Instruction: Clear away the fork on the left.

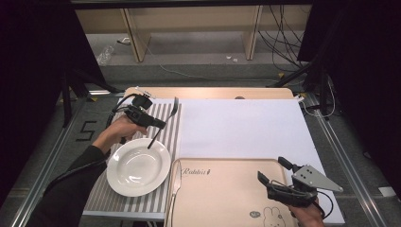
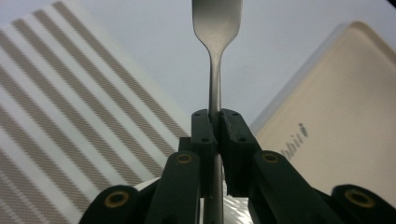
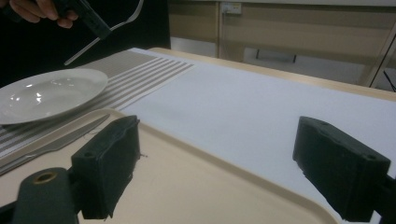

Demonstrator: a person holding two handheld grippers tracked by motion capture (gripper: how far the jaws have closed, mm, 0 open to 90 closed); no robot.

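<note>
My left gripper [image 1: 157,124] is shut on the handle of a metal fork [image 1: 174,107], held in the air over the striped placemat [image 1: 169,124] just behind the white plate [image 1: 138,166]. The fork's tines point away toward the far side and its handle end hangs over the plate's far rim. In the left gripper view the pads of my left gripper [image 2: 214,127] clamp the fork [image 2: 216,28] at its neck. My right gripper [image 1: 271,169] hovers open over the right part of the beige tray [image 1: 227,198]. In the right gripper view my right gripper [image 3: 224,168] has nothing between its jaws.
A table knife [image 1: 175,183] lies along the tray's left rim, next to the plate. A white sheet [image 1: 241,127] covers the table behind the tray. The right gripper view shows the plate [image 3: 46,93], the knife [image 3: 56,142] and the raised fork [image 3: 119,24].
</note>
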